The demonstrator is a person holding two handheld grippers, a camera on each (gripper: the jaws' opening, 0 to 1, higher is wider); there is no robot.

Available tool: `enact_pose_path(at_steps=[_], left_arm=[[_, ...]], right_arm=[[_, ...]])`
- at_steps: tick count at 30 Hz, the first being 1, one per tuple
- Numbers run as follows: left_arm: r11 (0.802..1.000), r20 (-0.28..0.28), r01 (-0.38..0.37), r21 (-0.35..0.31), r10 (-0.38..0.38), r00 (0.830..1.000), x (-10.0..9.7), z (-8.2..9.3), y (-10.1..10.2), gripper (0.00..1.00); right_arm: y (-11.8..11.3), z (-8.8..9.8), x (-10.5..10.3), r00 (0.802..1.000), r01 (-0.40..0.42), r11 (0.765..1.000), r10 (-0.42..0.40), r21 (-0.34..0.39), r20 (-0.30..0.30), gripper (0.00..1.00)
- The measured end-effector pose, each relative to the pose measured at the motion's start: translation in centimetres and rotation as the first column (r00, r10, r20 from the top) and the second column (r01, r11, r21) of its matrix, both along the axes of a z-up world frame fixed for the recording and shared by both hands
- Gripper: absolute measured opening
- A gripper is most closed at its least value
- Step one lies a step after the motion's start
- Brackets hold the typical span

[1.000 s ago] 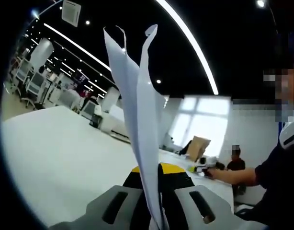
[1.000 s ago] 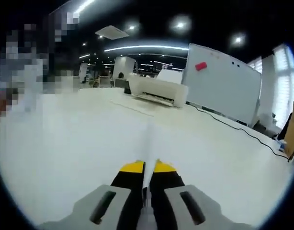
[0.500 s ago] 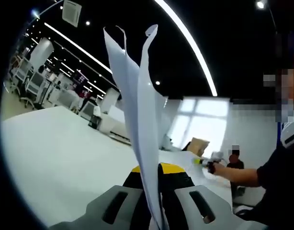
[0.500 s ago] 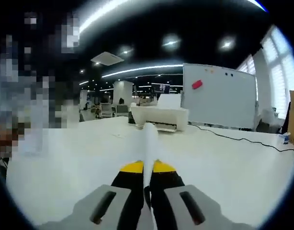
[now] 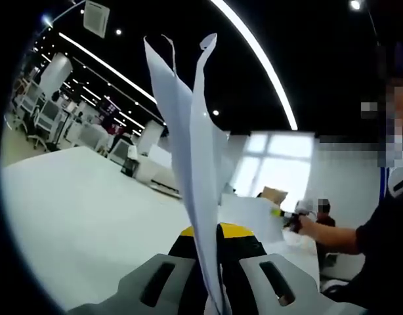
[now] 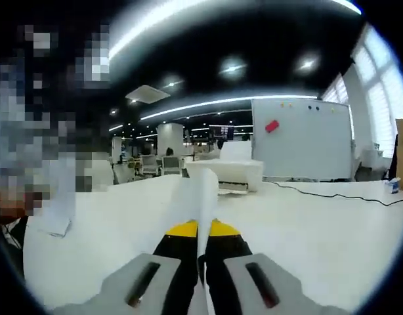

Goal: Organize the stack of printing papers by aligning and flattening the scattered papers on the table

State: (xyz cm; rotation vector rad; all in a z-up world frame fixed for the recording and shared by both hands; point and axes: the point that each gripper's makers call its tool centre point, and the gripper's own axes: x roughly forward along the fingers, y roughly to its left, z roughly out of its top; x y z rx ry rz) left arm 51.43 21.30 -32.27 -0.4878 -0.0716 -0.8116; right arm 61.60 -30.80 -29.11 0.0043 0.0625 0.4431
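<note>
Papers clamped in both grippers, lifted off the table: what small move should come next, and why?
Probably lower both grippers together toward the table. The left gripper pinches papers that splay apart at their free ends, and the right gripper pinches paper seen edge-on; tapping the edges on the tabletop should align them.

white papers [image 5: 191, 157] stand upright, edges splayed, lifted above the white table [image 5: 77, 210].

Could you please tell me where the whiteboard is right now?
In the right gripper view the whiteboard stands upright at the table's far edge, upper right, just right of the white printer.
</note>
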Motion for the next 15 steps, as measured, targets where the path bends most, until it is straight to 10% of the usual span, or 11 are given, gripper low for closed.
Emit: enact_pose_path(at_steps=[15], left_arm=[[0.999,0.009,0.001,0.032,-0.001,1.0,0.1,-0.3,-0.1,0.06]], right_arm=[[4.9,5.3,-2.7,0.992,-0.078,0.997,0.075,0.023,0.103,0.0]])
